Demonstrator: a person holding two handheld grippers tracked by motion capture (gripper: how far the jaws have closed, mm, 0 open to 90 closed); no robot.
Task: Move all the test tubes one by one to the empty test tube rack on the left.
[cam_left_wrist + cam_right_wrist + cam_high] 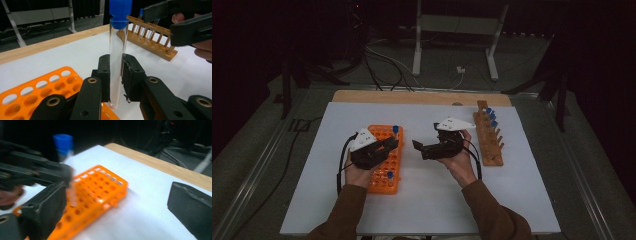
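1 blue-capped tube (pixel 116 62) stands clamped in left gripper (pixel 116 77) jaws.

Left gripper (pixel 116 82) clamped, right gripper (pixel 117 212) agape

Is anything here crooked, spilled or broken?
Nothing stands out. The left gripper holds the test tube upright and intact, blue cap on, and the orange rack and wooden rack lie flat on the white table, with no spill.

I see a wooden table (pixel 422 97) under a white sheet (pixel 427 195). On the sheet an orange rack (pixel 384 172) lies; well right of it stands a wooden rack (pixel 490 142).
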